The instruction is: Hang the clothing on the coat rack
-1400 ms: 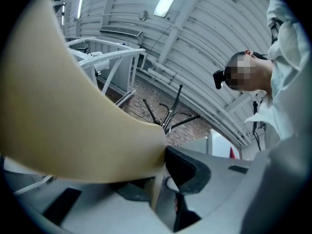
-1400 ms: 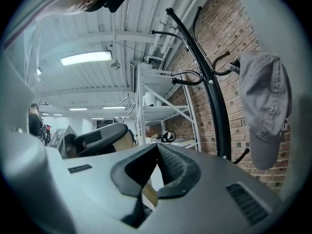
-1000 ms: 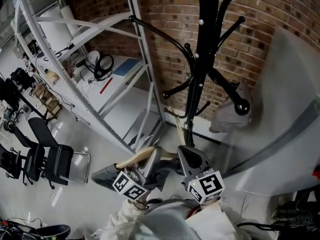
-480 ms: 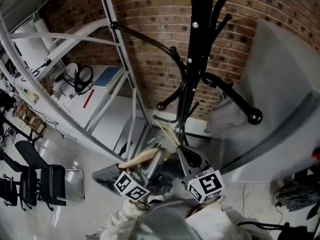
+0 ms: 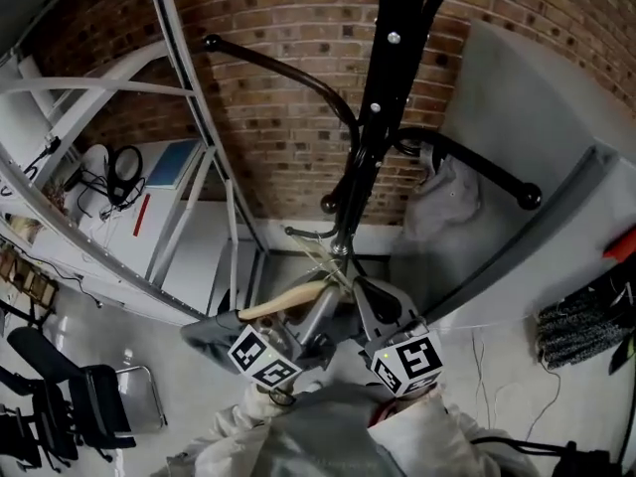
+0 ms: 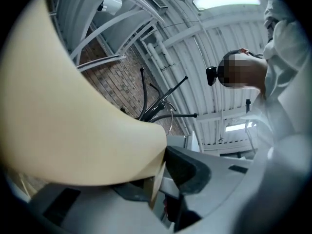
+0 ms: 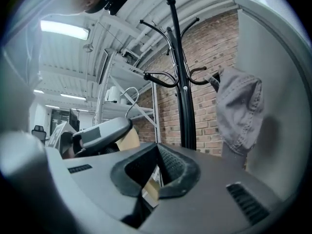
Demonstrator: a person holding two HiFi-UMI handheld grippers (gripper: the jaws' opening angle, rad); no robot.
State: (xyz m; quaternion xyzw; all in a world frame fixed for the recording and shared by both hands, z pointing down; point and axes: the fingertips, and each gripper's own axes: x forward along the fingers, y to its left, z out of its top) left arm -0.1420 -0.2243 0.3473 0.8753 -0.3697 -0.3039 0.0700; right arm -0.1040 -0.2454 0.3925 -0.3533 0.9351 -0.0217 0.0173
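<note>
Clamping wooden hanger (image 5: 283, 303) | left tool (image 5: 316, 307), right tool (image 5: 362, 292) | beside coat rack (image 5: 384, 78)

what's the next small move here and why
Probably raise the hanger toward the coat rack and aim its hook at a bare arm: the left gripper and right gripper both clamp it, and the hook is on no arm yet.

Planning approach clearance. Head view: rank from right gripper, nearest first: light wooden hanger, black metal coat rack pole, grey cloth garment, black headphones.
1. Light wooden hanger, held by the right gripper.
2. Black metal coat rack pole, straight ahead.
3. Grey cloth garment, on a rack arm at right; too close to the pole to call.
4. Black headphones, far left on a shelf.
</note>
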